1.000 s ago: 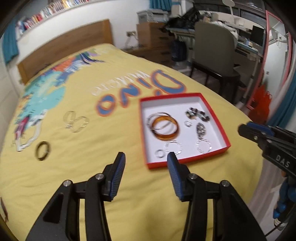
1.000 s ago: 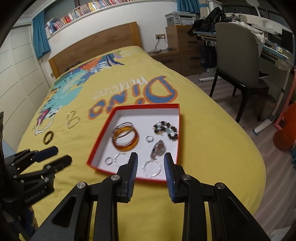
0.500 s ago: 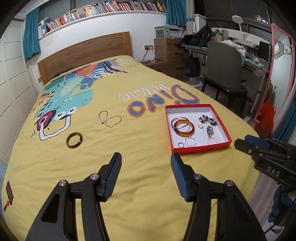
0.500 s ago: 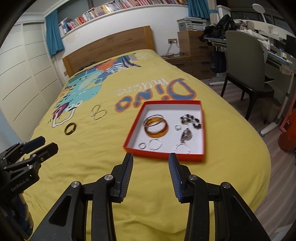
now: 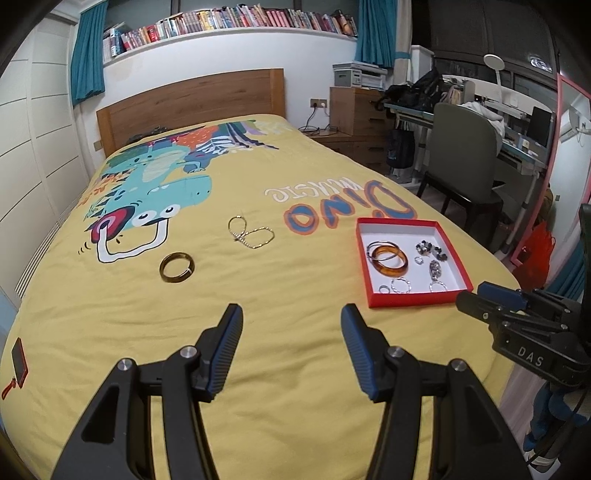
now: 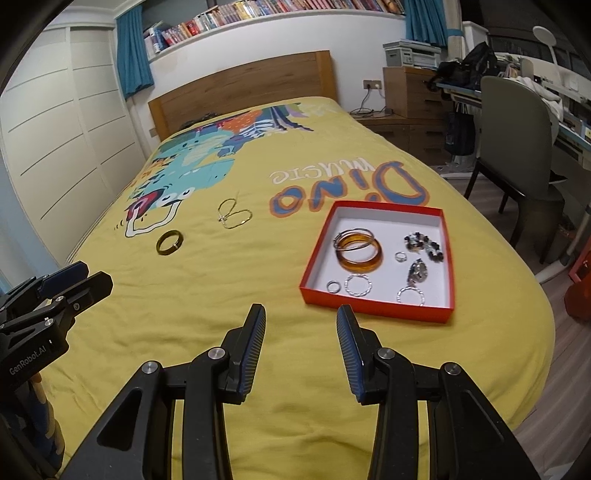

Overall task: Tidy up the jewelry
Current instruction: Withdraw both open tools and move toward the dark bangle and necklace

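— Yellow bedspread [image 5: 295, 288] fills both views, with a wooden headboard [image 5: 192, 99] and a bookshelf [image 5: 229, 22] behind. What's different from a second ago?

— Both views take in far more of the bed now. The red box [image 6: 376, 308], which lay just ahead of the claw tips then, sits farther off, toward the bed's right edge. The left claw [image 5: 291, 328] hangs released above bare bedspread near the foot edge, gripping nothing.

— And the right claw [image 6: 301, 326]?

— Also spread apart and holding nothing, just short of the box's near wall.

— Where is the jewelry?

— Inside the box: an amber bangle [image 6: 360, 254] with thin silver bangles, a dark beaded bracelet [image 6: 424, 245], some silver rings [image 6: 358, 286] and a pendant [image 6: 417, 273]. Out on the bedspread, toward the left edge, a dark bangle [image 5: 177, 267] and a gold chain [image 5: 251, 234] lie near each other.

— Anything hard to read?

— The pendant is small; it may be a keyring piece. At the left edge a red-rimmed object [image 5: 19, 362] is cut off.
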Demonstrator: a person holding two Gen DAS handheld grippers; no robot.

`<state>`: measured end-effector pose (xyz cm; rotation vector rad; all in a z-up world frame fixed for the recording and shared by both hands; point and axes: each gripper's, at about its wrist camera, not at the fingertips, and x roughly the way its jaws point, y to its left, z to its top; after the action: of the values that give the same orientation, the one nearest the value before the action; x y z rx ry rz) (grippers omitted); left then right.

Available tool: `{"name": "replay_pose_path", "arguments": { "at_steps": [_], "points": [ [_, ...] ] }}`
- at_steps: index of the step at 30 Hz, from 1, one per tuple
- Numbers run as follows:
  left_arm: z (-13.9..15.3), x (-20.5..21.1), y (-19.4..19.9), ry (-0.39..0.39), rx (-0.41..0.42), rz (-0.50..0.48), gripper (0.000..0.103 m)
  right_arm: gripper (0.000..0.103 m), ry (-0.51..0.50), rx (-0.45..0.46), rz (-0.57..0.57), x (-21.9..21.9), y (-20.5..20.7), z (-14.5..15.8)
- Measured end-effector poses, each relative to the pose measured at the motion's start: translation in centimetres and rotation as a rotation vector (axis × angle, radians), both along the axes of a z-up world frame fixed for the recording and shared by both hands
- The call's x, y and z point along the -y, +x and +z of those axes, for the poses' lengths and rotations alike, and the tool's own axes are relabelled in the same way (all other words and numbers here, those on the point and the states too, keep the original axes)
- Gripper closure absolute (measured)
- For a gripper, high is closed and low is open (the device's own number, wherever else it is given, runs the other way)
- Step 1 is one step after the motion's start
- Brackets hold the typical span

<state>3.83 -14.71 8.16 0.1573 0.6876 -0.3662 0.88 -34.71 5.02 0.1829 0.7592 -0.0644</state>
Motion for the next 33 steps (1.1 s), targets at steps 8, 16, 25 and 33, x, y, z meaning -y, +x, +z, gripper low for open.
{"name": "replay_pose_path", "arguments": {
  "at_steps": [8,16,25,33],
  "points": [
    [-1.5,-1.2,1.6,-0.003,-0.031,0.037,0.05,0.063,0.003,-0.028,0.034,-1.7,1.6,-0.9],
    [-3.4,-2.6,4.2,-0.004,-0.055,0.078,0.05,0.063,0.026,-0.048,0.088,-3.3,4.9,-2.2],
    [-5.9,-3.8,8.0,0.013,-0.105,0.118,0.05,0.063,0.063,-0.075,0.144,-5.1,9.5,-4.5],
    [-8.4,-4.7,10.6,0.024,-0.147,0.149,0.05,0.063,0.084,-0.102,0.179,-6.5,13.1,-6.8]
  ]
}}
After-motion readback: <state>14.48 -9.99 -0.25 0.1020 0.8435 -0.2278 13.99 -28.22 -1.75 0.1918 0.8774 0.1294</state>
